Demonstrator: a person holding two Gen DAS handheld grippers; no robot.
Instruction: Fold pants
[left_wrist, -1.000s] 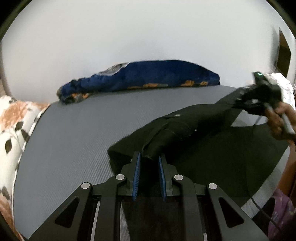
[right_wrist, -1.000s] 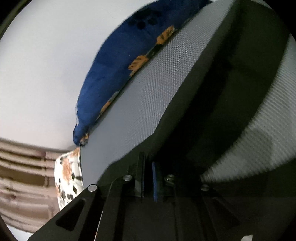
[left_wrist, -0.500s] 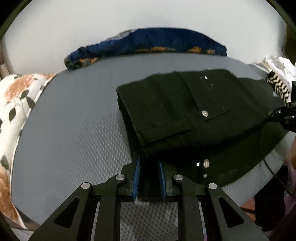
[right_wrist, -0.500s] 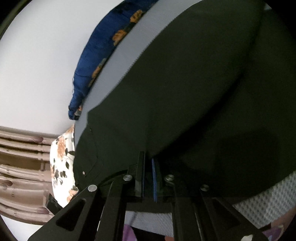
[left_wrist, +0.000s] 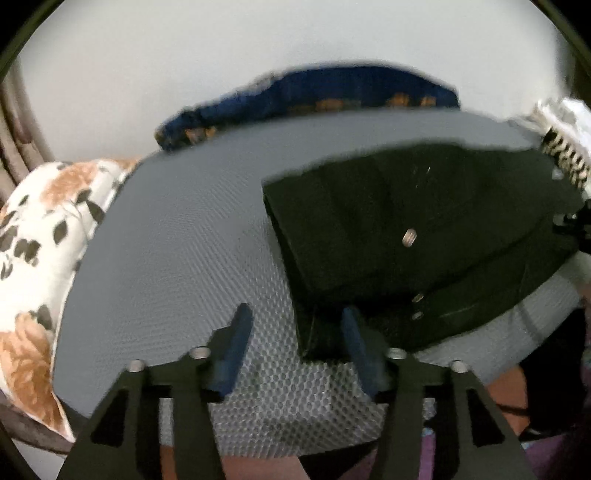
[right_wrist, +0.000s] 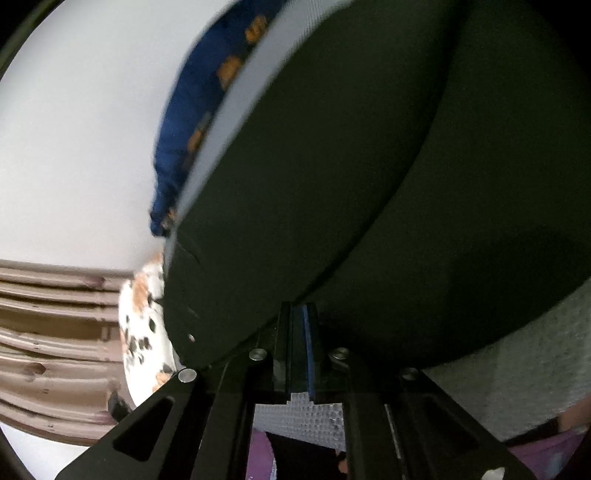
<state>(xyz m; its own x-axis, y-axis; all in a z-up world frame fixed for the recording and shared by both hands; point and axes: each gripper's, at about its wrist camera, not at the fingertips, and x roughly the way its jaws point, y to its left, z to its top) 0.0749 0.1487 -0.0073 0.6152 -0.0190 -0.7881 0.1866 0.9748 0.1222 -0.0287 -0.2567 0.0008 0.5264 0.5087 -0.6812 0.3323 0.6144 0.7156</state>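
The left claw (left_wrist: 293, 341) has just been opening: its blue pads now stand spread, the corner of the folded black fabric pants (left_wrist: 417, 240) lying loose between them on the grey mesh mat (left_wrist: 166, 258). The right claw (right_wrist: 297, 345) stays pressed together, pinching the pants' edge. The fold looks laid down; that side awaits release.

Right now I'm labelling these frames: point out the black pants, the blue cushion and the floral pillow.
black pants (left_wrist: 424, 236), left wrist view, folded top layer near the button.
blue cushion (left_wrist: 332, 92), left wrist view, its middle.
floral pillow (left_wrist: 40, 229), left wrist view, white patterned face.
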